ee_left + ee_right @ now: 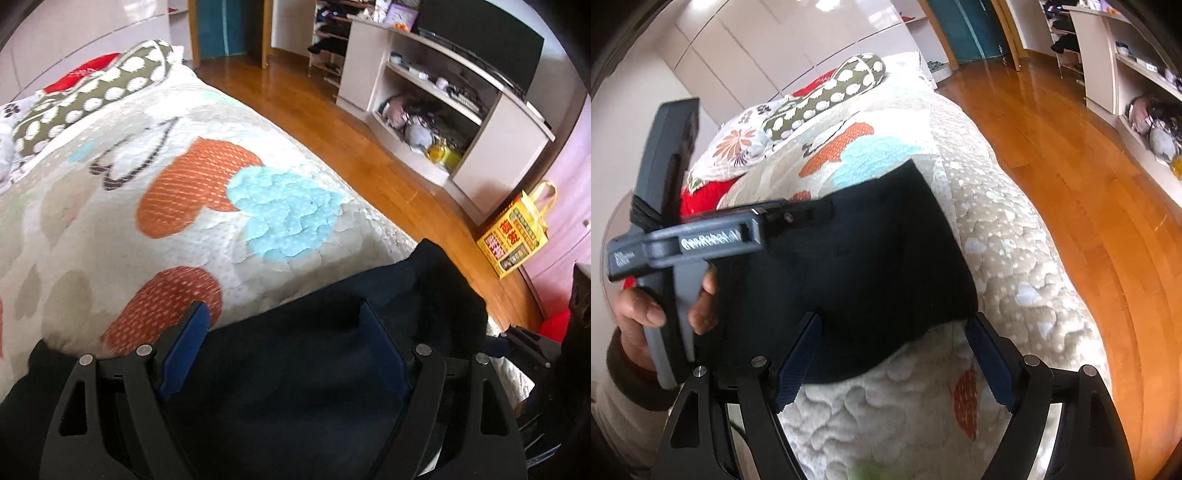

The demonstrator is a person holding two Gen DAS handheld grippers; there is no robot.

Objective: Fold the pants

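Observation:
The dark navy pants [303,354] lie folded on the quilted bedspread [184,206] near the bed's side edge. In the left wrist view my left gripper [284,314] is open, its blue-padded fingers [186,347] spread wide just above the pants. In the right wrist view the pants [871,258] form a dark folded block. My right gripper [894,332] is open, its fingers astride the pants' near edge and the bedspread [997,240]. The left gripper's grey handle [676,240], held by a hand, sits at the left over the pants.
A dotted olive pillow [92,96] and a red item [85,74] lie at the head of the bed. Wooden floor [332,122] runs beside the bed. A white shelf unit [436,92] with clutter and a yellow bag [517,232] stand beyond it.

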